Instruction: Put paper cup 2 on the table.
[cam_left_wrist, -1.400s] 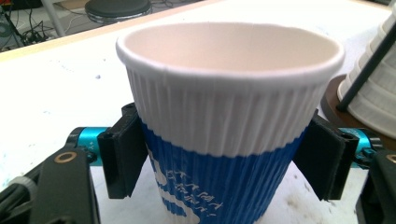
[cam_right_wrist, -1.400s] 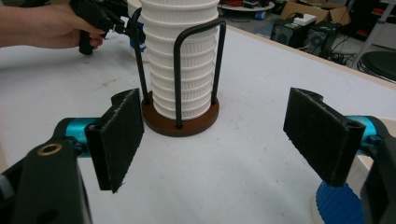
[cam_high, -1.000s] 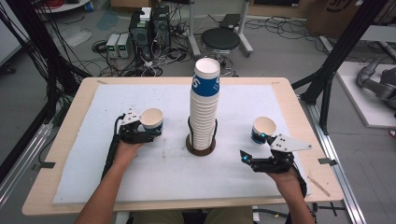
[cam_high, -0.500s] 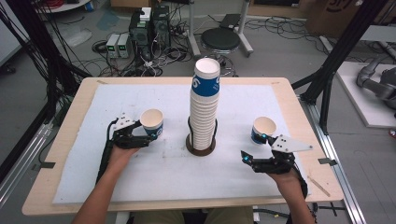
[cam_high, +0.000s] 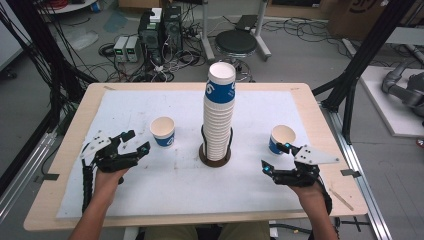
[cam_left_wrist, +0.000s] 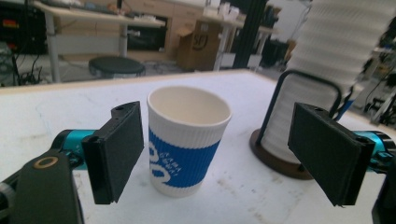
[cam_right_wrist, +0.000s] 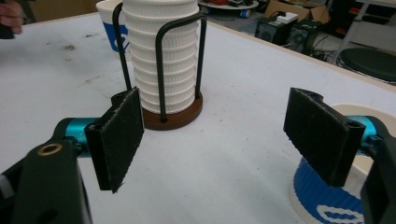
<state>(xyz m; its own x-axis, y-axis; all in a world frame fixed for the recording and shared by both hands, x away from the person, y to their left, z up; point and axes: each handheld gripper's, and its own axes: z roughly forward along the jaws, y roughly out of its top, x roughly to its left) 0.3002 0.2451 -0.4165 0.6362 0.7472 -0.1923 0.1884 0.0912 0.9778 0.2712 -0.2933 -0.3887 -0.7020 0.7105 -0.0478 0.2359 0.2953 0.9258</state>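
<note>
Ribbed matt paper cup (cam_left_wrist: 189, 140), rough black foam-like tongs pads (cam_left_wrist: 122, 144), glossy wooden holder base (cam_right_wrist: 180, 116), black wire frame

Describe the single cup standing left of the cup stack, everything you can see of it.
The left cup is a small paper cup with a white ribbed wall, a blue band carrying a white printed mark, and a plain white inside that looks empty. It stands upright, mouth up, on the white table cover, left of the cup stack and apart from it. The left gripper sits just short of it, jaws open; in the left gripper view the cup stands beyond the pads, touched by neither.
</note>
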